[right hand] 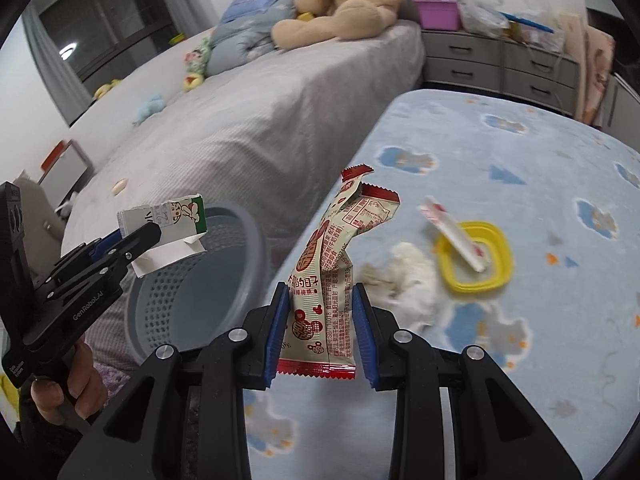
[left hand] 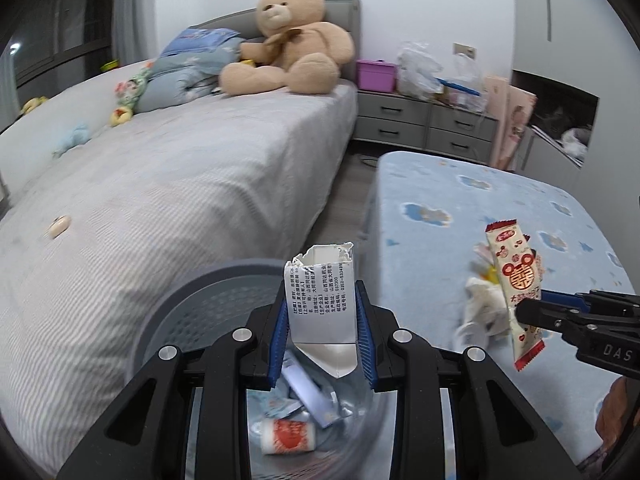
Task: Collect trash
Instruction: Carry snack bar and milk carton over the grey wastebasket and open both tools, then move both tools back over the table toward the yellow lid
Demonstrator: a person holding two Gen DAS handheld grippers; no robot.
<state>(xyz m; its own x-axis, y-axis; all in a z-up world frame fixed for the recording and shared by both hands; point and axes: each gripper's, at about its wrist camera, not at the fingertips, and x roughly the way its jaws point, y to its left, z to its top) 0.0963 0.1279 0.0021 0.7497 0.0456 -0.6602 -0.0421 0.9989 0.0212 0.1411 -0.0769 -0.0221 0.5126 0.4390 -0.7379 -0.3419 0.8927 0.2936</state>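
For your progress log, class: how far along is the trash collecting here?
Done: several wrappers already lie in the grey basket. In hand: the left gripper holds a torn carton over the basket; the right gripper holds a snack wrapper. Left: crumpled tissue, a yellow lid and a small wrapper on the blue blanket.

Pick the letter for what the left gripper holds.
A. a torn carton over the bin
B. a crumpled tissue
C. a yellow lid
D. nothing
A: the left gripper is shut on the torn carton, which sits above the bin with trash already inside.
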